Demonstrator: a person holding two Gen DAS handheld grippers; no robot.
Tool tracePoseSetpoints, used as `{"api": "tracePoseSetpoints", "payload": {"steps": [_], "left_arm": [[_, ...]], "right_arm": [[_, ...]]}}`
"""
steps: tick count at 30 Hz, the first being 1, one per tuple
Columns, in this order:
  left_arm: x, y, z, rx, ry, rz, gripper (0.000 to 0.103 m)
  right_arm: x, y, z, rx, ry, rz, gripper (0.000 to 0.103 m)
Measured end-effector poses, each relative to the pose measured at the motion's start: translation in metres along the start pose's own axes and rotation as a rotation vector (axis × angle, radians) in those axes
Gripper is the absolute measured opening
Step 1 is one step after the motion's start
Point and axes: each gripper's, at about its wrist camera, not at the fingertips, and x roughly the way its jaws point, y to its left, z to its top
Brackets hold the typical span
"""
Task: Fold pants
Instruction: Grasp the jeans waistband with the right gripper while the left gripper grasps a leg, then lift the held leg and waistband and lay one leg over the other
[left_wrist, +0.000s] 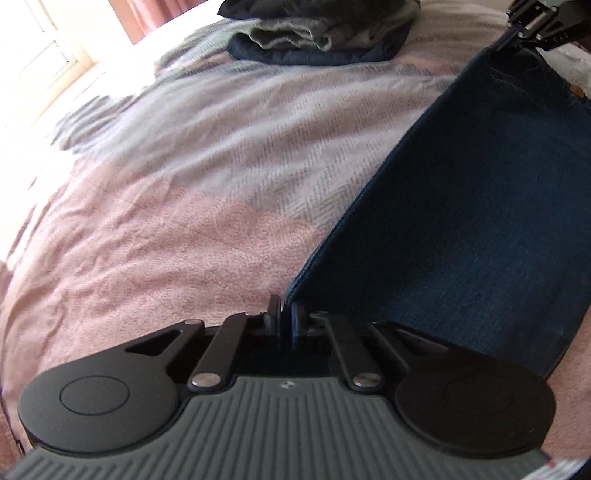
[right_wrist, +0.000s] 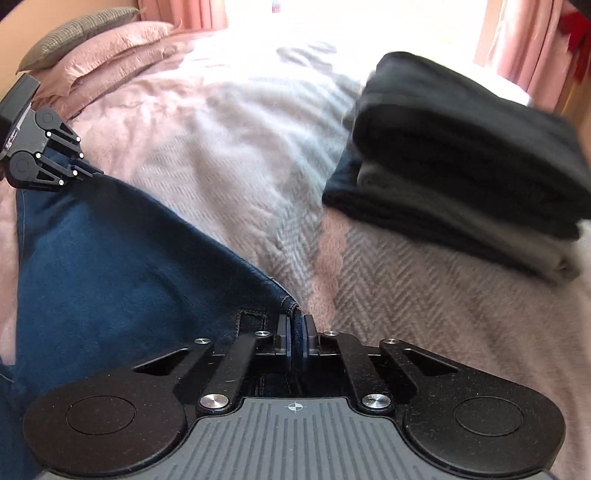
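Left claw (left_wrist: 284, 321) pinched tight on blue pants (left_wrist: 461, 229) edge, lower centre of its view, right claw (right_wrist: 294, 332) clamped on waistband corner, denim stretched btwn both over pink bed (right_wrist: 221, 129), folded clothes stack (right_wrist: 461, 155) upper right.

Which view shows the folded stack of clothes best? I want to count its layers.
The right wrist view: the stack sits large and side-on on the bedspread, with dark and grey layers distinguishable despite some blur. The left wrist view shows it only small, cropped by the top edge.
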Motion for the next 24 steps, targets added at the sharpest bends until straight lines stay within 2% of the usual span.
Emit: {"api": "tracePoseSetpoints", "payload": {"steps": [4,6,8,11,13,15,17,19,21,24], "left_arm": [[-0.087,-0.016,-0.019,-0.166,-0.126,0.034,0.002],[-0.138,-0.033,-0.038,-0.258,-0.167,0.009,0.002],[-0.180,-0.055,-0.065,-0.351,-0.173,-0.026,0.002],[-0.218,-0.100,-0.108,-0.450,-0.108,-0.064,0.002],[-0.228,-0.130,-0.140,-0.546,-0.024,-0.093,0.006],[-0.228,-0.160,-0.169,-0.589,0.081,-0.124,0.010],[-0.228,-0.179,-0.191,-0.639,0.151,-0.176,0.014],[-0.234,-0.187,-0.206,-0.692,0.163,-0.193,0.021],[-0.239,-0.187,-0.218,-0.741,0.162,-0.183,0.024],[-0.243,-0.181,-0.232,-0.821,0.149,-0.147,0.026]], "right_arm": [[-0.067,0.047,-0.014,-0.061,-0.111,-0.098,0.001],[-0.105,0.077,-0.030,-0.072,-0.150,-0.124,0.001],[-0.142,0.109,-0.054,-0.067,-0.167,-0.130,0.001],[-0.180,0.157,-0.095,-0.024,-0.117,-0.113,0.001],[-0.188,0.190,-0.125,0.025,-0.033,-0.105,0.002],[-0.188,0.215,-0.155,0.102,0.069,-0.101,0.005],[-0.179,0.231,-0.183,0.203,0.184,-0.121,0.005],[-0.177,0.233,-0.203,0.344,0.223,-0.156,0.006],[-0.181,0.223,-0.218,0.551,0.195,-0.173,0.008],[-0.190,0.191,-0.245,0.974,0.072,-0.153,0.023]]}}
